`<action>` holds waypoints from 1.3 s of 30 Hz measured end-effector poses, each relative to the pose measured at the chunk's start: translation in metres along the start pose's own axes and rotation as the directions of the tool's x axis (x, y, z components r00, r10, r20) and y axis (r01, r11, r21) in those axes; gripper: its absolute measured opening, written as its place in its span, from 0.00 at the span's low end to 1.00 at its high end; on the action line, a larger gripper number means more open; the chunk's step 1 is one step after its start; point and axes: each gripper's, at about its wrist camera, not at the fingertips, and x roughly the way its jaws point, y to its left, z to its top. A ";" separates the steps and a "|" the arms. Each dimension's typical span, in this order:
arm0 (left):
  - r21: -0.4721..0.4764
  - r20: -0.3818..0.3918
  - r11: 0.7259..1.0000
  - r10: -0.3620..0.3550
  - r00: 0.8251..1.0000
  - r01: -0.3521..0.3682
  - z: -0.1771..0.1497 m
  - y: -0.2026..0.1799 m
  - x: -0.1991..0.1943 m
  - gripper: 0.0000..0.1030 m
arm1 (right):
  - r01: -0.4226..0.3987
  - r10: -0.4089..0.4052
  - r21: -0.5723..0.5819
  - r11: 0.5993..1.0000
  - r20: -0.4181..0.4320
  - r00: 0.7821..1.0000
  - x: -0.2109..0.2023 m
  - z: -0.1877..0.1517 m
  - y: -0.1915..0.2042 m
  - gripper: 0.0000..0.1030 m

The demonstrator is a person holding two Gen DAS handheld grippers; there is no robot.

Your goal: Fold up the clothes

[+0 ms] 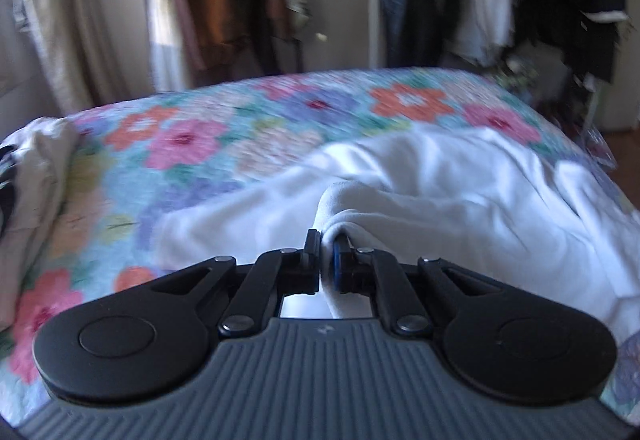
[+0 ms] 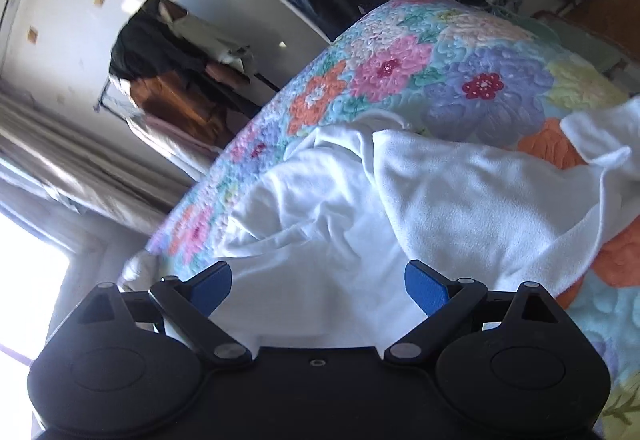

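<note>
White shirt (image 1: 420,191) lies bunched on the bed (image 1: 240,143); left claw (image 1: 326,252) pinches it, right claw (image 2: 318,282) gapes, ready to grab

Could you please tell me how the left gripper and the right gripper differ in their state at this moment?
The left gripper has its jaws shut on a bunched fold of the white garment; the right gripper has its jaws wide apart and holds nothing. Both are above the white garment on the floral quilt.
</note>
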 end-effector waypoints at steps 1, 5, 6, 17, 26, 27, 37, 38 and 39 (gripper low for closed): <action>-0.040 0.012 0.999 0.025 1.000 -0.024 -0.001 0.015 -0.007 0.06 | 0.013 -0.013 -0.030 0.999 -0.004 1.000 0.003 -0.001 0.006 0.93; -0.201 0.047 0.973 0.128 0.991 -0.116 -0.007 0.074 -0.037 0.06 | 0.053 -0.055 -0.142 0.988 -0.016 0.998 0.017 -0.008 0.029 0.93; -0.241 0.054 0.961 0.154 0.987 -0.137 -0.008 0.088 -0.044 0.05 | 0.062 -0.066 -0.170 0.983 -0.018 0.998 0.020 -0.009 0.035 0.93; -0.484 -0.088 0.848 0.197 0.976 -0.215 -0.036 0.172 -0.052 0.07 | 0.155 -0.189 -0.387 0.909 -0.051 0.981 0.049 -0.038 0.074 0.93; -0.380 -0.129 0.918 0.073 0.989 -0.117 -0.018 0.148 -0.056 0.72 | 0.275 -0.281 -0.432 0.859 0.051 0.958 0.048 -0.044 0.087 0.79; -0.348 -0.120 0.933 0.051 0.991 -0.090 -0.012 0.142 -0.059 0.79 | 0.294 -0.288 -0.443 0.847 0.082 0.954 0.046 -0.041 0.091 0.79; -0.251 -0.170 0.962 -0.152 0.974 0.106 0.052 0.117 -0.012 1.00 | 0.128 -0.122 -0.601 0.789 0.050 0.991 0.079 -0.016 0.151 0.64; -0.269 -0.186 0.958 -0.157 0.970 0.103 0.055 0.120 0.001 1.00 | 0.112 -0.113 -0.622 0.775 0.039 0.993 0.085 -0.016 0.157 0.65; -0.287 -0.202 0.953 -0.161 0.966 0.098 0.058 0.122 0.013 0.99 | 0.097 -0.103 -0.643 0.759 0.028 0.994 0.091 -0.015 0.163 0.65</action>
